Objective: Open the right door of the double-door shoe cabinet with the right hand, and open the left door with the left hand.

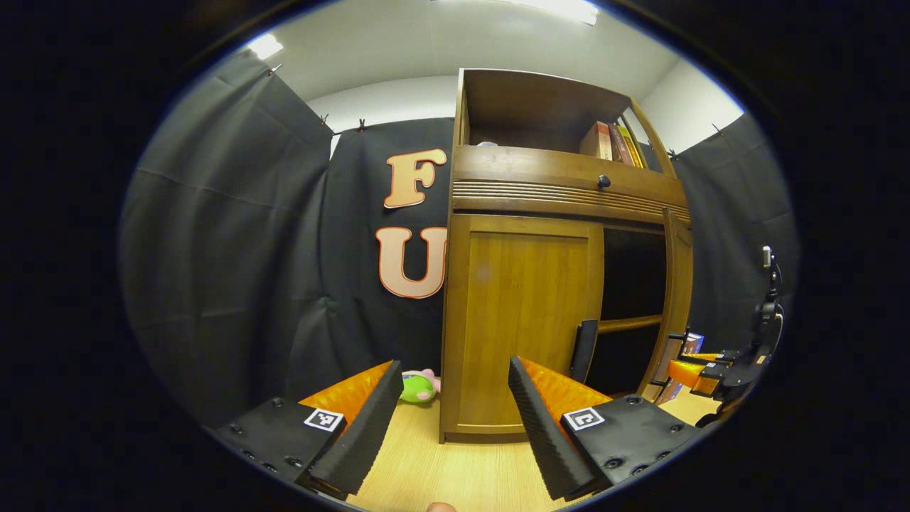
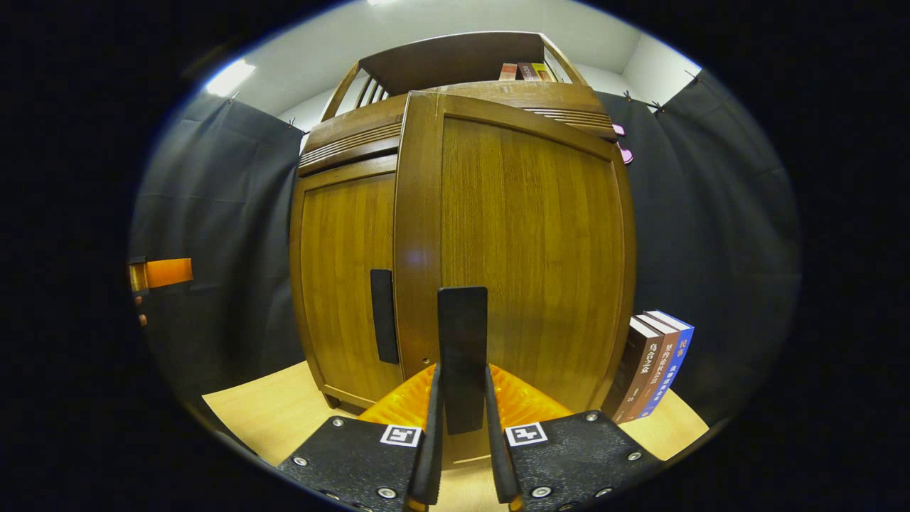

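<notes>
The wooden shoe cabinet (image 1: pixel 526 178) stands on a light wooden floor. Its left door (image 1: pixel 522 320) is closed, with a black vertical handle (image 1: pixel 584 350) at its inner edge. In the left gripper view the right door (image 1: pixel 679 284) is swung outward, baring the dark inside and a shelf. My left gripper (image 1: pixel 451 391) is open, a little in front of the left door and touching nothing. In the right gripper view my right gripper (image 2: pixel 462 377) is shut on the right door's black handle (image 2: pixel 462 327), with the right door (image 2: pixel 533 249) close ahead. The left door's handle (image 2: pixel 384 316) is just to its left.
A green and pink plush toy (image 1: pixel 419 387) lies on the floor left of the cabinet. Books (image 2: pixel 657 363) stand against the cabinet's right side, and more books (image 1: pixel 611 142) sit on its top shelf. A drawer with a dark knob (image 1: pixel 603 181) is above the doors.
</notes>
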